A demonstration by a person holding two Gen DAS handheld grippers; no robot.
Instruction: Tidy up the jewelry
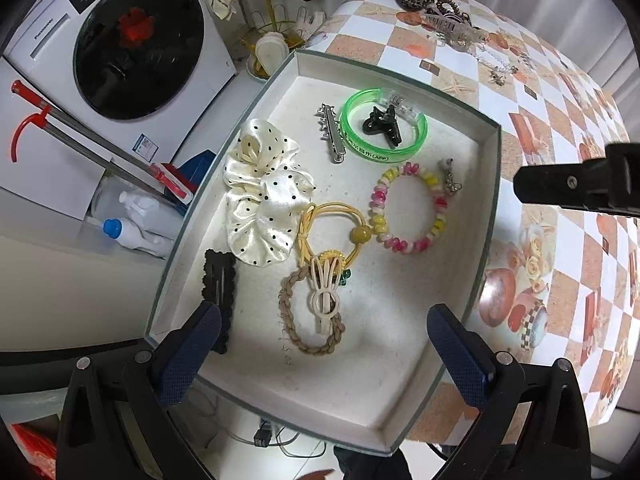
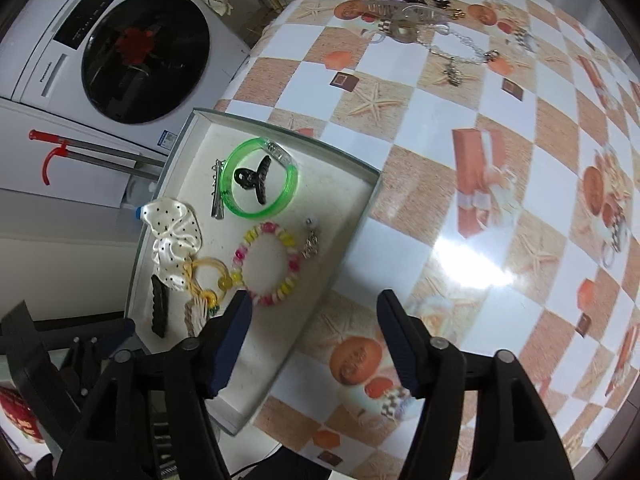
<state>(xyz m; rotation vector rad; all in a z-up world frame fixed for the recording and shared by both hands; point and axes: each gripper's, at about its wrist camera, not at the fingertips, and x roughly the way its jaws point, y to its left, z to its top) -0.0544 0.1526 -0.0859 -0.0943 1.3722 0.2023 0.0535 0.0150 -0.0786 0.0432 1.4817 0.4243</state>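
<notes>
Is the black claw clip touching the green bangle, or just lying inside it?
Touching. In the left wrist view the black claw clip lies inside the green bangle, one prong crossing over the ring's lower right rim; the right wrist view shows the same overlap.

A white washing machine (image 1: pixel 120 40) stands behind a red-handled mop (image 1: pixel 100 152) and bottles (image 1: pixel 136 220).

Assorted jewelry (image 1: pixel 404 208) inside open box (image 1: pixel 490 184)
</notes>
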